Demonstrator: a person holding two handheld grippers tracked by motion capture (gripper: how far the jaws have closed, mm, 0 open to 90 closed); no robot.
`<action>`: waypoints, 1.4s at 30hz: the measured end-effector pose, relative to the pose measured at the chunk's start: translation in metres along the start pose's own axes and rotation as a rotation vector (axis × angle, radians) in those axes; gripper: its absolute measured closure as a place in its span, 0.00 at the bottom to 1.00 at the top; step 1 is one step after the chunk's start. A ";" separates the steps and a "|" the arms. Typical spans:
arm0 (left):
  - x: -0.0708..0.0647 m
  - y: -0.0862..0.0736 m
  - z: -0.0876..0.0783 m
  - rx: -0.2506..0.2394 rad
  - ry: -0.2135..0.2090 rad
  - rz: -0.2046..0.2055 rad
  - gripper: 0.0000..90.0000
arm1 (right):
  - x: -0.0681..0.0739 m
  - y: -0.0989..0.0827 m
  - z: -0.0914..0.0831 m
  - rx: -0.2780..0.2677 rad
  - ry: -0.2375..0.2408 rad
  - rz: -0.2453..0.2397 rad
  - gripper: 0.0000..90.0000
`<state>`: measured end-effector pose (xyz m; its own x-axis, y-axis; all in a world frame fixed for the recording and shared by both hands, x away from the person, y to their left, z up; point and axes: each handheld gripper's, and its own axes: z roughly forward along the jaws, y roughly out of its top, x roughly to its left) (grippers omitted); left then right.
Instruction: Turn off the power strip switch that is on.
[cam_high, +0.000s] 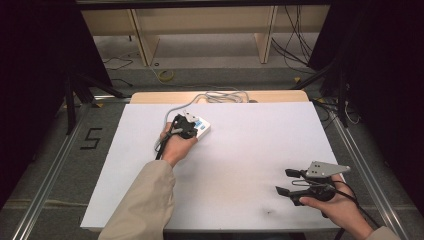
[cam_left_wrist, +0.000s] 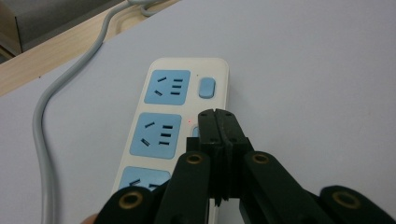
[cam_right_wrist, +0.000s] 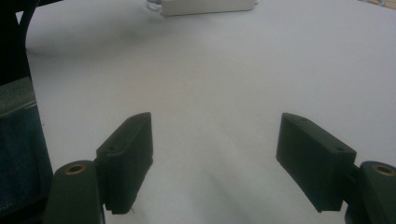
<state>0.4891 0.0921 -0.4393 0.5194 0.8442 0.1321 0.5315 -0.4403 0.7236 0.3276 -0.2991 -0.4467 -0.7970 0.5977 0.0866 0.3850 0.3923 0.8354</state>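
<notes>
From the high view, a white power strip (cam_high: 200, 129) lies on the white tabletop (cam_high: 240, 165), left of centre and towards the far edge, its grey cable (cam_high: 210, 97) running off the back. The left tool (cam_high: 184, 126) sits right over the strip, while the right tool (cam_high: 290, 182) hovers well apart near the front right corner, its jaws spread.

In the left gripper view, the left tool (cam_left_wrist: 219, 116) has its jaws pressed together with nothing between them — their tip is at the strip's (cam_left_wrist: 187, 65) middle switch (cam_left_wrist: 195, 132), and a small red light (cam_left_wrist: 190, 121) glows just beside it.

In the right gripper view, the right tool (cam_right_wrist: 215, 154) is wide open over bare tabletop (cam_right_wrist: 210, 70) — the strip (cam_right_wrist: 205, 6) lies far off at the top edge.
</notes>
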 end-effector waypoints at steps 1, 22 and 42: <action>0.000 0.001 0.000 -0.001 0.000 0.004 1.00 | 0.000 0.000 0.000 0.000 0.000 0.000 0.31; 0.004 0.010 0.015 0.034 0.009 -0.004 1.00 | 0.000 0.000 0.001 -0.001 0.006 0.003 0.31; 0.009 0.011 0.027 0.075 0.002 -0.009 1.00 | 0.000 0.000 0.000 0.001 0.008 -0.001 0.31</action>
<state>0.5170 0.0866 -0.4485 0.5133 0.8487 0.1269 0.5846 -0.4541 0.6723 0.3277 -0.2993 -0.4471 -0.8009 0.5920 0.0901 0.3849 0.3936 0.8348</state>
